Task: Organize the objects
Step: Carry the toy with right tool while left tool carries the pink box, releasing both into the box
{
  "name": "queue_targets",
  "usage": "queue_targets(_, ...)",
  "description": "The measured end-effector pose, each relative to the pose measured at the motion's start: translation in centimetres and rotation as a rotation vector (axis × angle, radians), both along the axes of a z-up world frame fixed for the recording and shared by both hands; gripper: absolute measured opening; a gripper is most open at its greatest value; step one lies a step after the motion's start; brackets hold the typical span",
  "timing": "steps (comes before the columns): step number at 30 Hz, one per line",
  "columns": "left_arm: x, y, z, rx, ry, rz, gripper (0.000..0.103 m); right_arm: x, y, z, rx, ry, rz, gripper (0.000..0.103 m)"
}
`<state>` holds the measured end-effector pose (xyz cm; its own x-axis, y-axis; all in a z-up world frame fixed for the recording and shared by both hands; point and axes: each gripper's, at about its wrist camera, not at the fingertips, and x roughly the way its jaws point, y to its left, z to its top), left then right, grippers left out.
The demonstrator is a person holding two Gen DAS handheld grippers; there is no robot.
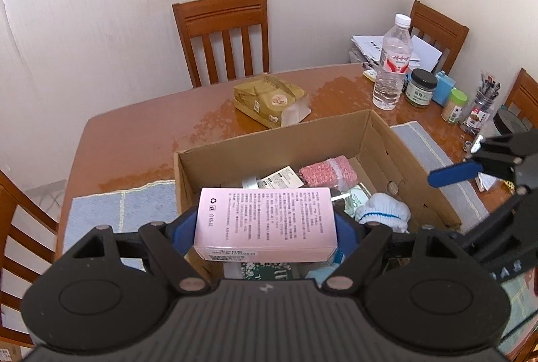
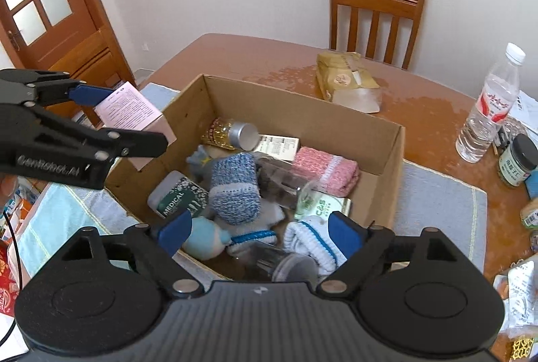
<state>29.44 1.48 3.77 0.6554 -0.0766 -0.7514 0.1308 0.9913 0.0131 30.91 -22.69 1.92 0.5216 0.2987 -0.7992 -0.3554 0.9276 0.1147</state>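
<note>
Left wrist view: the left gripper [image 1: 265, 227] clamps a pink box [image 1: 265, 222] above the cardboard box's [image 1: 386, 140] near rim; the right gripper [image 2: 259, 236] hangs spread and empty over its crowded interior.

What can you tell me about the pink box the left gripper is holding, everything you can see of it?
The pink box is a flat, rectangular carton, seemingly thin cardboard, pale pink with dense dark print and a recycling mark on its upper face and a white label on its near end. It looks closed and undamaged. The left gripper clamps it, blue pads pressing its two long sides, face up, above the near-left edge of the open cardboard box. Nothing else touches it.
</note>
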Motion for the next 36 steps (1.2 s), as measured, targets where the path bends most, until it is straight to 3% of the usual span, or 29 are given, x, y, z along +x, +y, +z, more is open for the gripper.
queue_targets(22,9.9,-3.1,-2.0,-0.087,0.052,0.0,0.08,0.2,-0.9,-0.7,-0.05,-0.016,-0.028,0.091)
queue_targets(24,10.5,-3.4,-2.1,-0.102,0.057,-0.004,0.082,0.2,-1.0,-0.7,-0.05,-0.016,-0.036,0.092)
queue_targets(26,11.0,-3.7,-2.2,-0.113,0.063,0.002,0.096,0.2,-1.2,-0.6,-0.049,-0.019,-0.045,0.095)
queue_targets(27,11.1,-3.7,-2.2,-0.121,0.063,0.004,0.098,0.2,-1.3,-0.6,-0.047,-0.022,-0.049,0.096)
queue_targets(31,11.0,-3.7,-2.1,-0.149,0.059,-0.004,0.099,0.2,-1.4,-0.6,-0.041,-0.023,-0.054,0.096)
queue_targets(36,10.3,-3.7,-1.5,-0.117,0.034,-0.029,0.099,0.2,-1.3,-0.4,-0.054,-0.027,-0.064,0.098)
